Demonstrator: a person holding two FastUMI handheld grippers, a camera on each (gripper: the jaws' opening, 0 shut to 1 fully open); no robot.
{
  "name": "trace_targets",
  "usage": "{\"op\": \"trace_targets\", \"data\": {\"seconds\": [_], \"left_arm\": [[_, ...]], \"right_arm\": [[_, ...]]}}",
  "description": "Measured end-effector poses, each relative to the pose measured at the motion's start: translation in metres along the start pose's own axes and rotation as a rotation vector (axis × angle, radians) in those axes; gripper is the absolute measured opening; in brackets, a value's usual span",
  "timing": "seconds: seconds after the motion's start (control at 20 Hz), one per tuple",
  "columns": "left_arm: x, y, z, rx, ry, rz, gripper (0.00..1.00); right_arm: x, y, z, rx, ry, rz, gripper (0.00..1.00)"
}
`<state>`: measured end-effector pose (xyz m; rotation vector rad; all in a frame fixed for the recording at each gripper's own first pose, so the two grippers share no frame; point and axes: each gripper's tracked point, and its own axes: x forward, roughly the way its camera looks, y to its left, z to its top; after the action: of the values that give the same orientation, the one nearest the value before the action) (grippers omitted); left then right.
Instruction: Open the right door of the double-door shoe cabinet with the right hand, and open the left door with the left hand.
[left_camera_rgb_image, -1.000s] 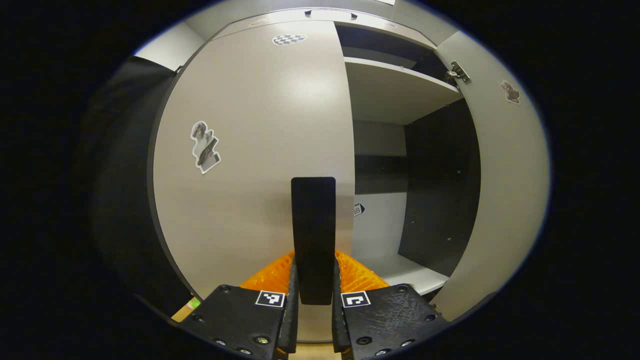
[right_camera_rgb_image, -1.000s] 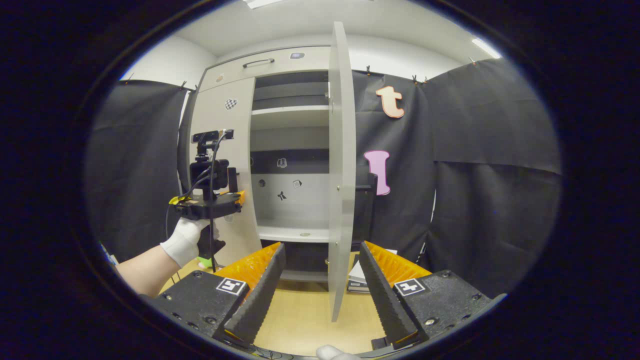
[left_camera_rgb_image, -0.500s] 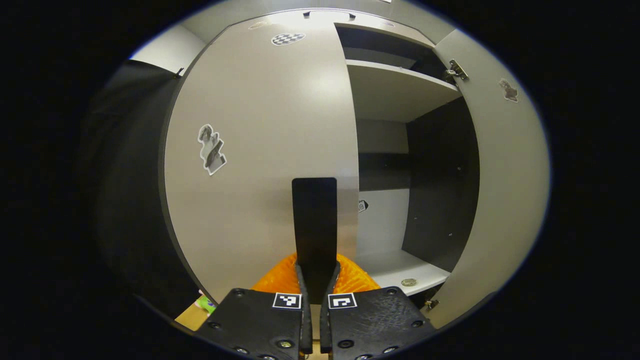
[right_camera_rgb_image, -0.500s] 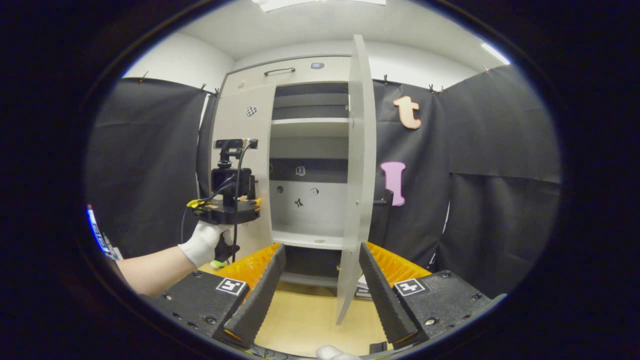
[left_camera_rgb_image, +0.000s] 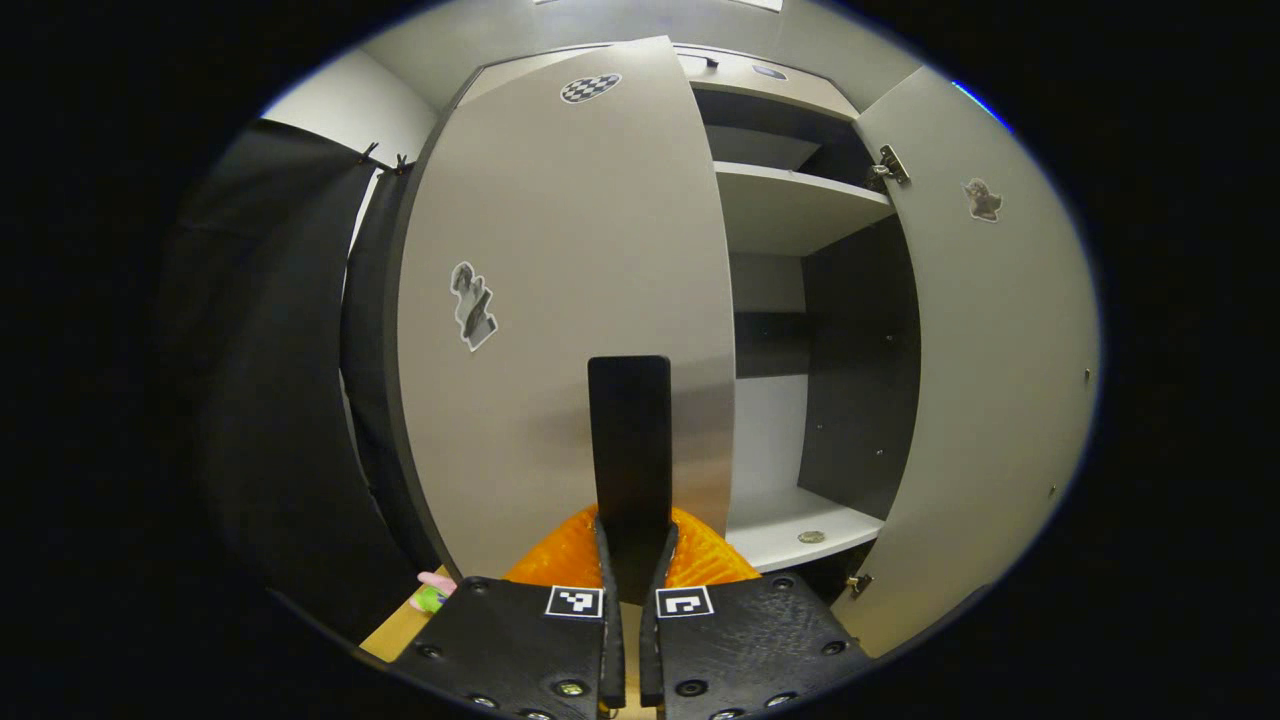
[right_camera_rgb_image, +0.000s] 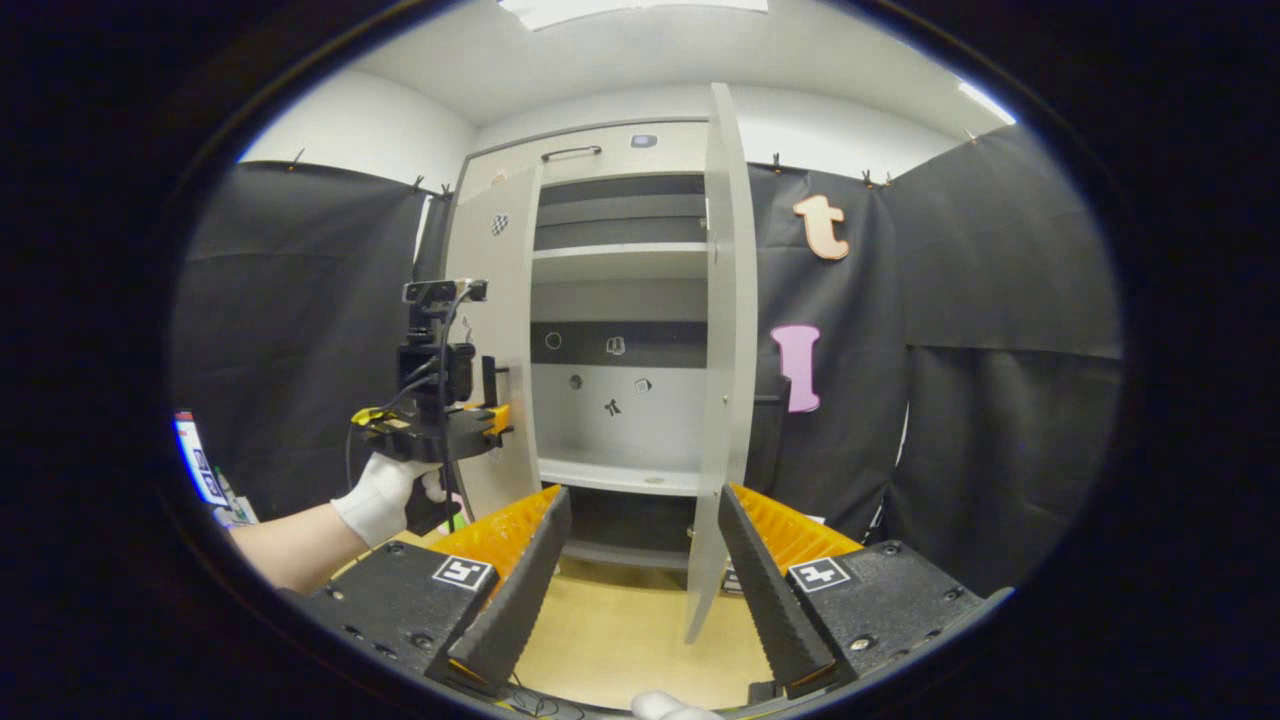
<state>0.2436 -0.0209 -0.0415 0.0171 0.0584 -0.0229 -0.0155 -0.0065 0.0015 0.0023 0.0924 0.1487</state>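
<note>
In the left gripper view, the left hand-held gripper (left_camera_rgb_image: 630, 560) is seen closed on the black handle (left_camera_rgb_image: 629, 450) of the left door (left_camera_rgb_image: 560, 300), with both fingers pressed against the handle's lower end from either side. The handle stands upright on the door's face, near its free edge. The left door is seen partly swung out from the shoe cabinet (left_camera_rgb_image: 790, 210), so that a gap shows between its free edge and the cabinet's inside. A checkered sticker (left_camera_rgb_image: 590, 88) is seen near the door's top and a cut-out sticker (left_camera_rgb_image: 473, 305) on its left half. Behind the free edge, a light shelf (left_camera_rgb_image: 800, 205) and a lower shelf board (left_camera_rgb_image: 800, 530) with a small round thing lying on it are visible. The right door (left_camera_rgb_image: 990, 380) is seen wide open at the right, its inner face turned to the camera, with a hinge (left_camera_rgb_image: 886, 165) at its top.

In the right gripper view, the right hand-held gripper (right_camera_rgb_image: 640, 560) is held wide open, well back from the cabinet, with nothing between its fingers and nothing touched by them. The right door (right_camera_rgb_image: 728, 360) is seen almost edge-on, standing out from the cabinet (right_camera_rgb_image: 615, 300). The left hand-held gripper (right_camera_rgb_image: 495, 415) is seen farther off, at the left door (right_camera_rgb_image: 495, 330), carried by a white-gloved hand (right_camera_rgb_image: 385, 495). A wooden floor (right_camera_rgb_image: 610, 640) lies below.
</note>
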Motion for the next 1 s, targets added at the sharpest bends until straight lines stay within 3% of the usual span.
{"op": "trace_targets", "data": {"seconds": [0.55,1.0], "left_arm": [[-0.037,0.025,0.000,-0.007,-0.007,0.006,0.05],[-0.068,0.069,-0.005,0.018,-0.006,0.086,0.04]], "right_arm": [[-0.014,0.006,-0.002,-0.001,-0.013,-0.024,0.93],[0.001,0.028,-0.003,0.012,-0.006,0.020,0.93]]}}
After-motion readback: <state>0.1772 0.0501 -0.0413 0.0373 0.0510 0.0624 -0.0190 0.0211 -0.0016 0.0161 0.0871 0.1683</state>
